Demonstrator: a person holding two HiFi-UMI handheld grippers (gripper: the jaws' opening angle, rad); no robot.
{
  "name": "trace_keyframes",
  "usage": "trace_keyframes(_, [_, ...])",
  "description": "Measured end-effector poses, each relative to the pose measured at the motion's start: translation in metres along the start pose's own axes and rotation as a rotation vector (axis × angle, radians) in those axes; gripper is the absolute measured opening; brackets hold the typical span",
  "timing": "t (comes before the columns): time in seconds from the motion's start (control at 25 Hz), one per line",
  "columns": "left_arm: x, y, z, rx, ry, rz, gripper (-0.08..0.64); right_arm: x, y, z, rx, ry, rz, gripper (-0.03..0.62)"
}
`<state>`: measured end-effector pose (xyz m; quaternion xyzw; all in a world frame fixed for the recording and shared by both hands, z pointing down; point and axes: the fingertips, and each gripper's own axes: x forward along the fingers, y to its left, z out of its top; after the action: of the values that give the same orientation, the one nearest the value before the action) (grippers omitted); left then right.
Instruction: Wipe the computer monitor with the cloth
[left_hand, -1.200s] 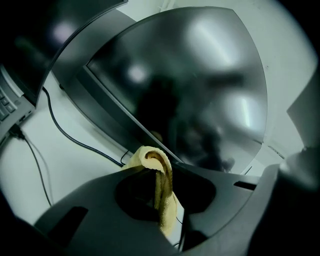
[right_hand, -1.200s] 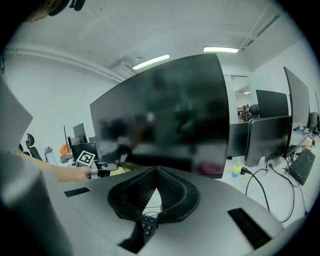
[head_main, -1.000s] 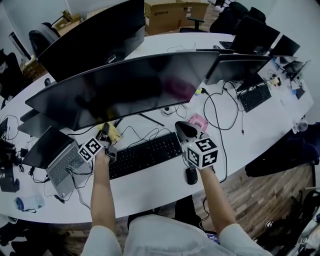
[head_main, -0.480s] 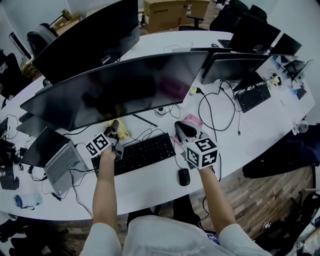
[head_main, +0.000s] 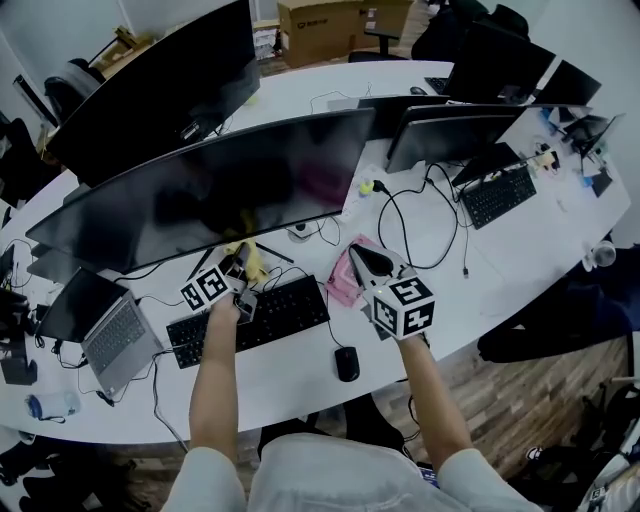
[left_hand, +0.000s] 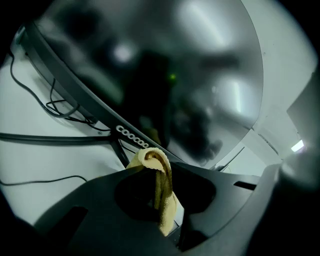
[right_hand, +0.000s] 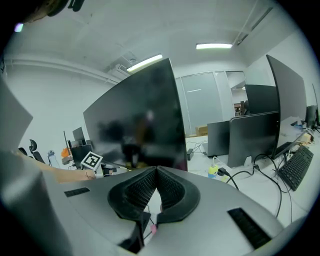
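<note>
Fingers of the left gripper were clamped tight on the yellow cloth, so only a folded loop on top and a short tail below showed. Cloth was held right up at the bottom edge of the big curved monitor, near its stand. Honestly couldn't tell if it was touching the bezel or just shy of it. The screen itself was dark, just smeary reflections. From the head view the cloth was mostly hidden behind the left gripper, just past the keyboard. The right gripper had its jaws closed on nothing, tips meeting, and hung over a pink thing it half covered. A mouse sat nearer the person.
</note>
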<state>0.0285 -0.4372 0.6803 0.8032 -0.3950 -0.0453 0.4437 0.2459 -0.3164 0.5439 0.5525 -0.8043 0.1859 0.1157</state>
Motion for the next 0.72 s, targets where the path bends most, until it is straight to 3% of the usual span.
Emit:
trace_keyframes(0.52, [0.077, -0.088, -0.052, -0.006, 0.035, -0.077, 0.075, -0.038, -0.08, 0.004, -0.011, 0.002, -0.007, 0.028])
trace_keyframes(0.72, [0.107, -0.117, -0.071, -0.044, 0.019, -0.11, 0.075, -0.05, -0.107, -0.002, -0.013, 0.018, -0.003, 0.028])
